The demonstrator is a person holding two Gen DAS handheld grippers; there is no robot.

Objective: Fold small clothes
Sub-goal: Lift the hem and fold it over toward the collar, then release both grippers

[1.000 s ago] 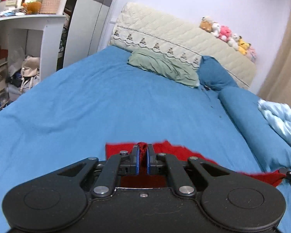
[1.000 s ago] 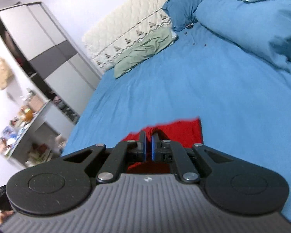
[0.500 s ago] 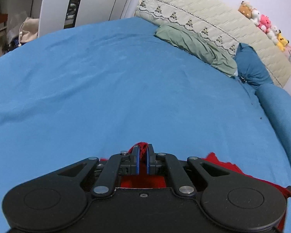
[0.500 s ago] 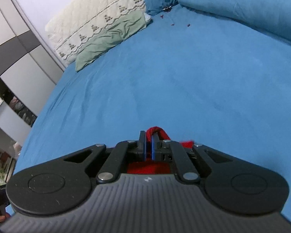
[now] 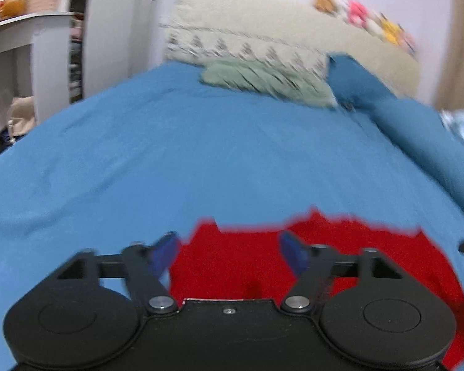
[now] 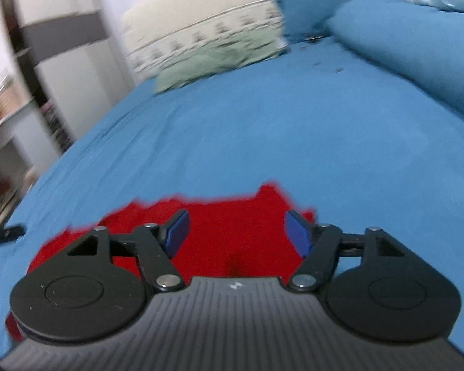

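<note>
Bed (image 5: 201, 154): covered by a plain blue sheet, lightly creased, filling most of both wrist views. Both views are motion-blurred.

Headboard (image 5: 263, 34): cream, quilted, with a band of small dark motifs; it stands at the far end of the bed.

Blue bolster (image 6: 411, 49): long, same blue as the sheet, lying along the bed's side in the right wrist view.

Green pillow (image 5: 263, 78): pale sage, flat against the foot of the headboard.

Red garment (image 5: 238, 259): bright, saturated red, one colour with no visible print. It lies spread flat on the sheet at the near end of the bed, directly under and ahead of both grippers. Its far edge is uneven, with small notches and a raised corner. In the right wrist view it (image 6: 232, 232) shows a short dark crease near the gripper body. Cut and type are too blurred to tell.

Left gripper (image 5: 229, 247): jaws opening, blue pads (image 5: 167, 249) spread wide; the red cloth lies below the gap, gripped by neither pad.

Right gripper (image 6: 235, 232): jaws opening, blue pads (image 6: 297, 232) likewise spread wide above the red cloth, not pinching it.

Soft toys (image 5: 365, 15): a small row on top of the headboard, blurred.
</note>
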